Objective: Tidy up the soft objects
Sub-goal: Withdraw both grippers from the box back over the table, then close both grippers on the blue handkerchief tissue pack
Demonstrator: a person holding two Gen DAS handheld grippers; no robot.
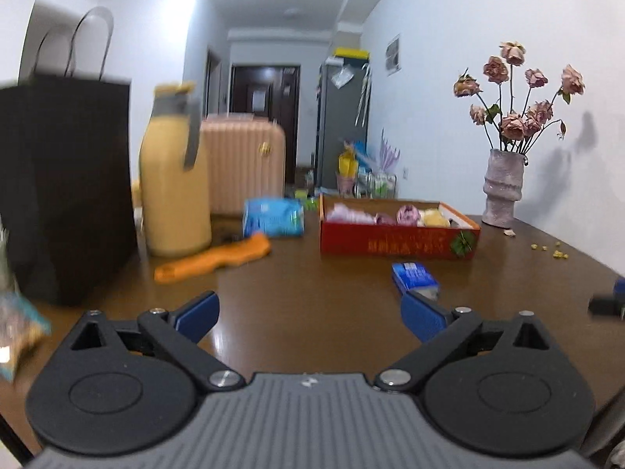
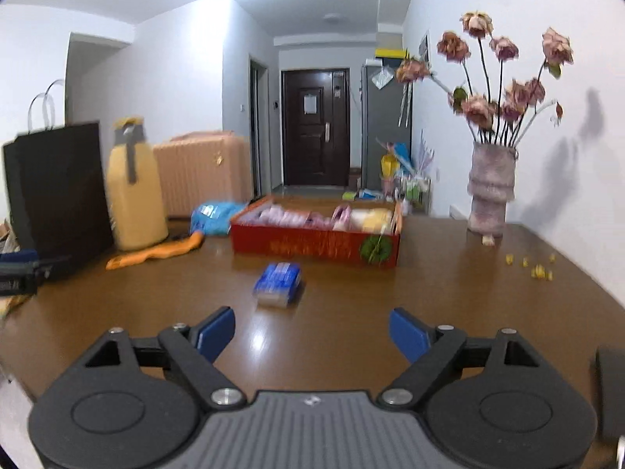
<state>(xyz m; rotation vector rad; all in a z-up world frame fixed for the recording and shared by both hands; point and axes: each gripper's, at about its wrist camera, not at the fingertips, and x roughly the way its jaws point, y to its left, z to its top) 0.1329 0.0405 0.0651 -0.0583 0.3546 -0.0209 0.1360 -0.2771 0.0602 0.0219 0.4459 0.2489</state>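
Observation:
A red cardboard box [image 1: 390,243] [image 2: 304,249] lies mid-table with pink, purple and yellow soft items [image 1: 408,215] [image 2: 312,217] inside. In front of it lies a small blue tissue pack [image 1: 415,275] [image 2: 278,283]. A bigger light-blue soft pack [image 1: 273,217] [image 2: 213,217] rests left of the box. My left gripper [image 1: 308,301] is open and empty, low over the table, its right finger just short of the small pack. My right gripper [image 2: 312,314] is open and empty too, with the small pack ahead and slightly left.
At the left stand a black paper bag [image 1: 66,187] [image 2: 58,195] and a yellow flask [image 1: 174,195] [image 2: 134,199], with an orange tool [image 1: 215,258] [image 2: 156,252] in front. A vase of dried roses [image 1: 502,191] [image 2: 490,191] and yellow crumbs [image 1: 554,250] [image 2: 535,267] are at the right. A snack packet [image 1: 19,328] lies near left.

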